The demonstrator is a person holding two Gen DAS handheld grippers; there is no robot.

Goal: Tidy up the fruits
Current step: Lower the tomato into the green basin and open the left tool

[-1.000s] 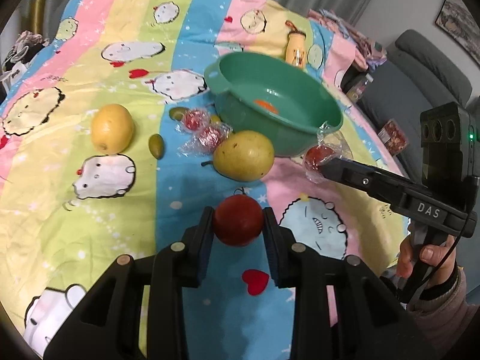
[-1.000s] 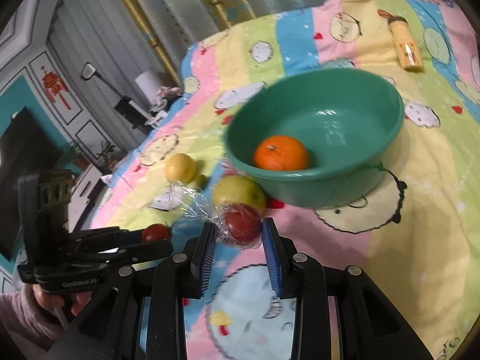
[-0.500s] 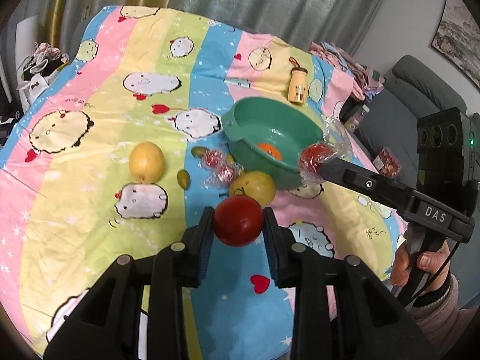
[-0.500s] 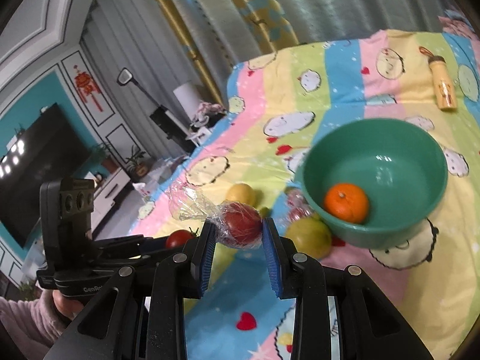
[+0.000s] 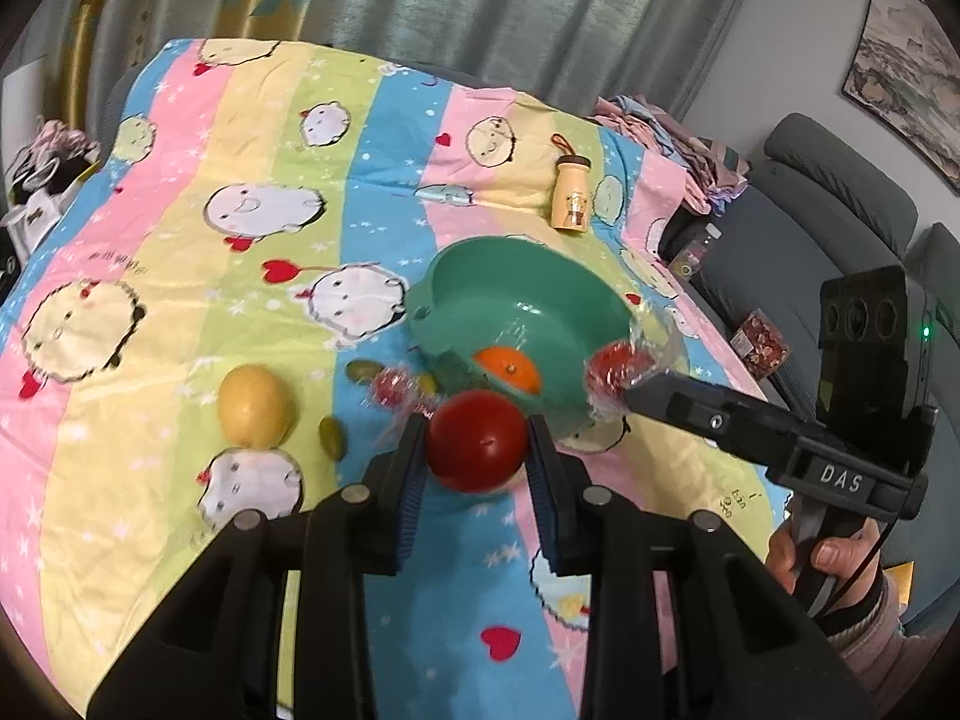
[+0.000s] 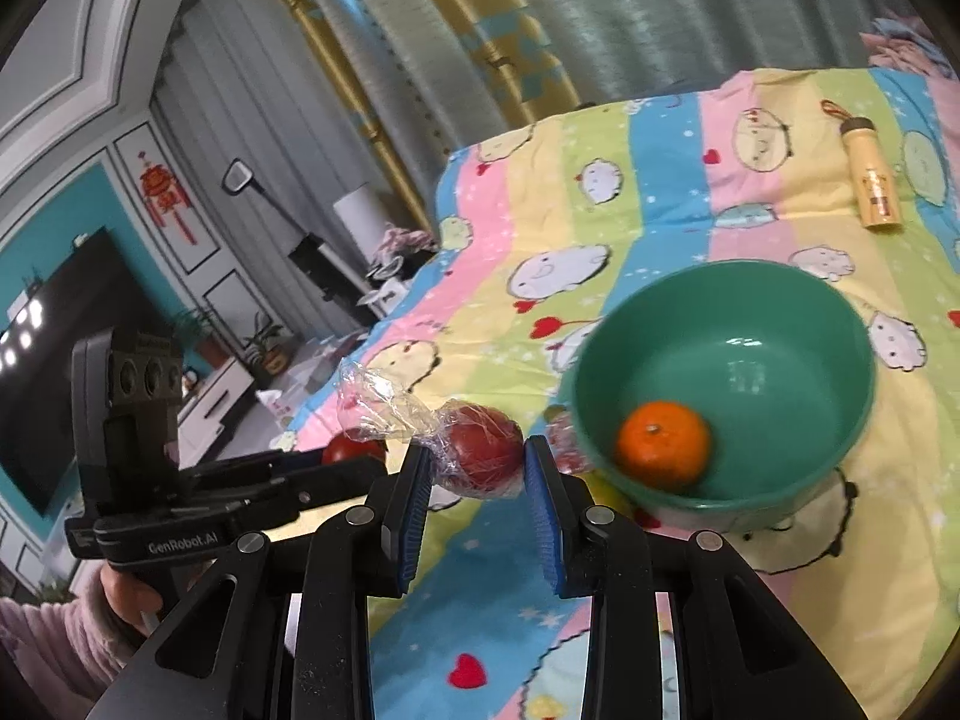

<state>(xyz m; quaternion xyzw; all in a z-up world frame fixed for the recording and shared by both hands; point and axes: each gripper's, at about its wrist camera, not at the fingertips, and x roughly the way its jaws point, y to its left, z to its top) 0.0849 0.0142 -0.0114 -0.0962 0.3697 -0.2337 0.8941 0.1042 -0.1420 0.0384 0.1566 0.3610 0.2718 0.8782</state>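
From the left wrist: the left gripper [image 5: 477,450] has its jaws clamped on a bare red fruit [image 5: 476,441], held above the striped sheet [image 5: 180,276], just short of the green bowl [image 5: 540,300]. An orange [image 5: 507,367] sits in that bowl; a yellow fruit [image 5: 255,405] lies well left of it.

From the right wrist: the right gripper [image 6: 477,468] jaws pinch a plastic-wrapped red fruit [image 6: 483,450], left of the bowl [image 6: 738,384], in the air, its wrap trailing out leftward.

Saw glossy plastic bowl [image 6: 840,360], crinkly clear film [image 6: 384,408] on wrapped fruit [image 6: 483,450], soft matt printed cloth [image 5: 180,192].
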